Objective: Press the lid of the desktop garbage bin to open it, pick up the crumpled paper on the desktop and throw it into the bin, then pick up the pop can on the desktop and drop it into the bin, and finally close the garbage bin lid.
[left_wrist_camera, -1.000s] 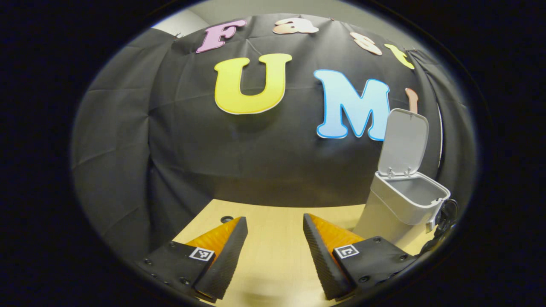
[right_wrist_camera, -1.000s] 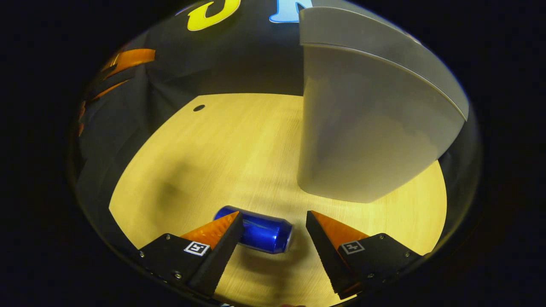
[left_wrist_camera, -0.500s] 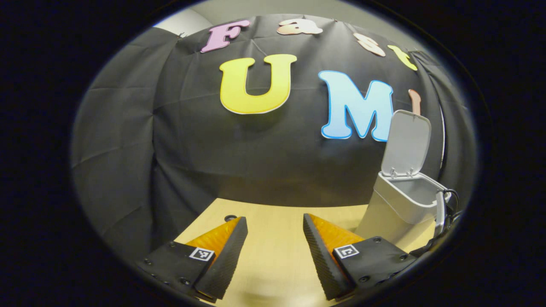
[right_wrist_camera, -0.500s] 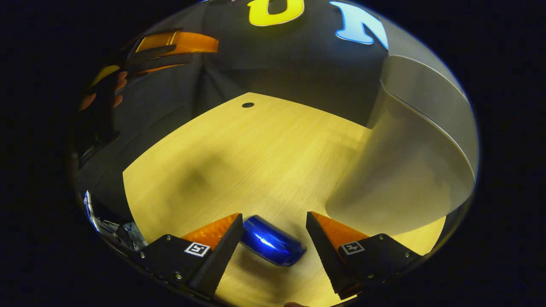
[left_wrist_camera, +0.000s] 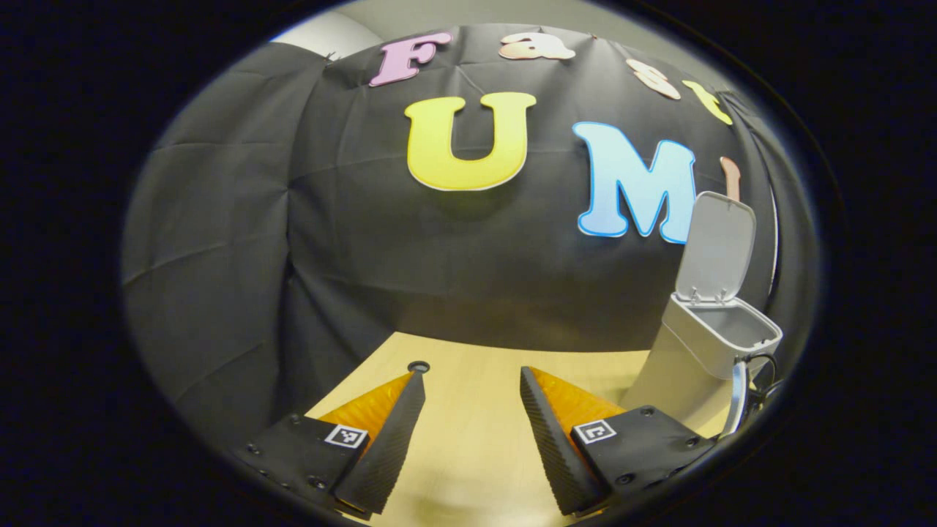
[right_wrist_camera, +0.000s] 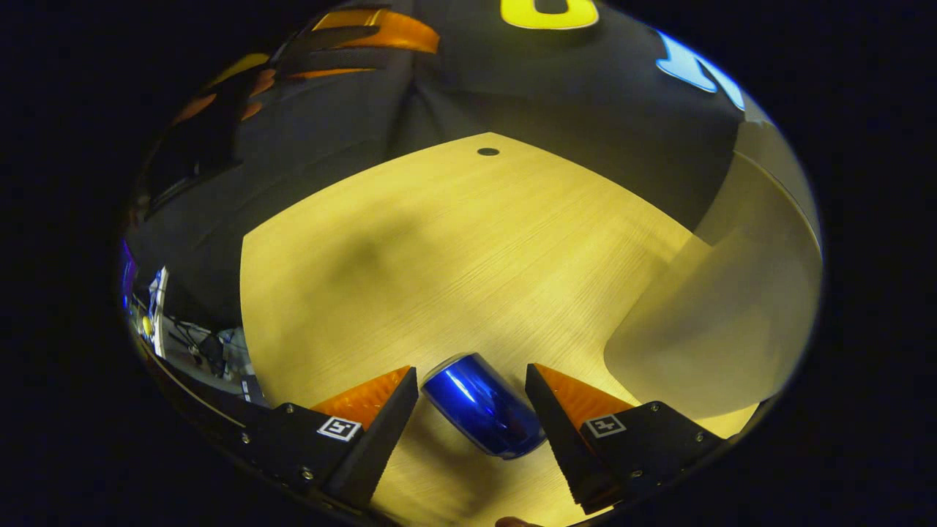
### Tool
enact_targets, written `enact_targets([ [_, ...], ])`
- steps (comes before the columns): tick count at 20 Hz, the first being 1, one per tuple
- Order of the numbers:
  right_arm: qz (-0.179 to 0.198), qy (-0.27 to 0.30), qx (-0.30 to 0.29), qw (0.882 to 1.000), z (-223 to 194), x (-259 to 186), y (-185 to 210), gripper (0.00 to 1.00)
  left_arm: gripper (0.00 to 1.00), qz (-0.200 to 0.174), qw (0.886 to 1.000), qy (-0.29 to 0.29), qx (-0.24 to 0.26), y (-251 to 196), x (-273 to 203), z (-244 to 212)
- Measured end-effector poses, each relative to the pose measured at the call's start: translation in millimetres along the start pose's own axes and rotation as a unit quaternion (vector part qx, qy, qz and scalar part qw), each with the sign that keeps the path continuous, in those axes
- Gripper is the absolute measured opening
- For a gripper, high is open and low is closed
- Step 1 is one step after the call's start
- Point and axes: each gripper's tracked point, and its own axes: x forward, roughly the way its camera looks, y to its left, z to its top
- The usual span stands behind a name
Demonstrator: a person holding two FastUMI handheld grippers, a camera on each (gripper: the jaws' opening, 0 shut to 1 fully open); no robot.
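A blue pop can (right_wrist_camera: 482, 404) lies on its side on the wooden desk (right_wrist_camera: 468, 249), between the fingers of my right gripper (right_wrist_camera: 472, 410), which is open around it with gaps on both sides. The grey bin's wall (right_wrist_camera: 732, 322) rises at the right of the right gripper view. In the left gripper view the bin (left_wrist_camera: 703, 351) stands at the far right with its lid (left_wrist_camera: 716, 245) swung upright. My left gripper (left_wrist_camera: 468, 428) is open and holds nothing, raised above the desk (left_wrist_camera: 476, 439). The left gripper (right_wrist_camera: 351, 33) also appears at the top left of the right gripper view.
A small round hole (right_wrist_camera: 487, 151) marks the desk near its far edge. The desk's left edge (right_wrist_camera: 241, 307) drops to clutter on the floor below. A cable (left_wrist_camera: 761, 373) hangs beside the bin. Black cloth walls the booth behind the desk.
My right gripper has turned and come down around the can, which now lies lengthwise between its fingers. The bin has slid to the right in both views. The left gripper has drifted a little.
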Motion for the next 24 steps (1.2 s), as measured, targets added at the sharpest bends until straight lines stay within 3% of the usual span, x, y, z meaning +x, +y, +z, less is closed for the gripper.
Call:
enact_targets([
  [8,0.010,0.052,-0.108,0.993,-19,8,2,0.94,0.87,0.035,0.999,0.003,-0.016,25,-16,-7],
  [16,0.007,0.092,-0.132,0.987,-39,20,-3,0.94,0.85,0.051,0.999,0.002,-0.015,37,-21,-7],
  [17,0.003,0.098,-0.132,0.986,-40,24,-6,0.93,0.89,0.050,0.999,0.002,-0.015,37,-21,-7],
  [20,0.003,0.104,-0.120,0.987,-40,28,-15,0.84,0.89,0.047,0.999,0.002,-0.013,35,-19,-7],
  [24,-0.018,0.089,-0.105,0.990,-36,28,-22,0.83,0.87,0.041,0.999,0.004,-0.013,30,-16,-8],
])
